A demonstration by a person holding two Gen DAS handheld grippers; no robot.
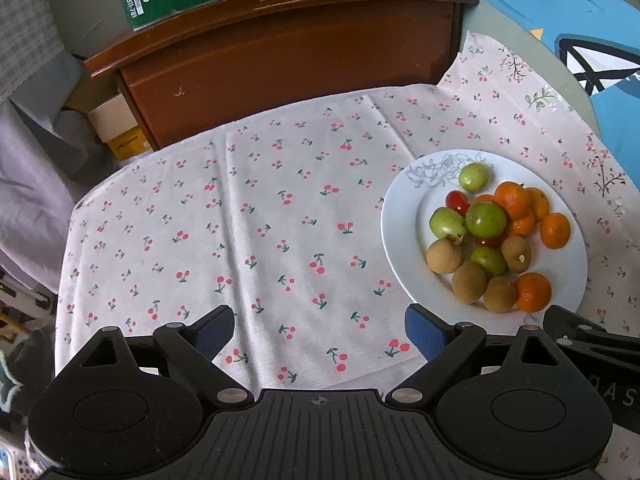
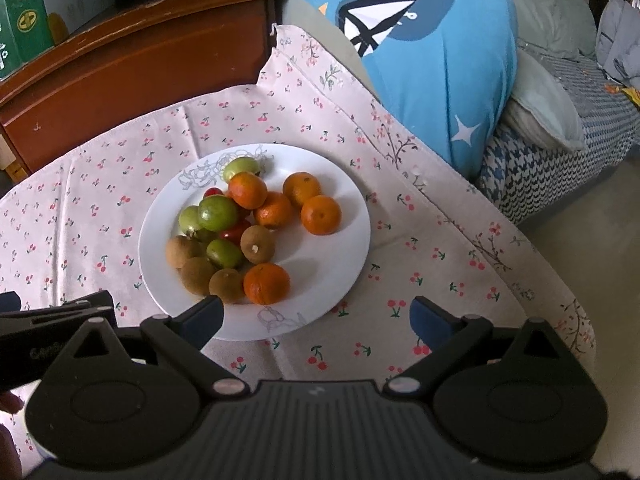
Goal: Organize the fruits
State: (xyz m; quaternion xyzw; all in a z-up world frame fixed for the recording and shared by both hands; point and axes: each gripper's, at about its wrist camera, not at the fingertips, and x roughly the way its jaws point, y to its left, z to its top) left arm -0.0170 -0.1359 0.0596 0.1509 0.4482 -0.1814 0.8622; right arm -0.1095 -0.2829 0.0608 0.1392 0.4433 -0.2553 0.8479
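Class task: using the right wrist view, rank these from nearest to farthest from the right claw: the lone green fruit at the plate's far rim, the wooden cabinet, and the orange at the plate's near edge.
Measured from the right claw:
1. Orange, near edge of the plate, left of centre.
2. Green fruit, far rim by the grey pattern.
3. Wooden cabinet, beyond the cloth, upper left.

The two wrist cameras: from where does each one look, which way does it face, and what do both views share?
Left wrist: sits behind the open left gripper, facing forward and down over the cherry-print cloth; the round white plate of mixed fruit lies to its right, and part of the other gripper shows at the right edge.
Right wrist: sits behind the open right gripper, facing almost straight at the plate; the left gripper's black body shows at the left edge.
Shared: plate, cloth, brown wooden cabinet, blue cushion.
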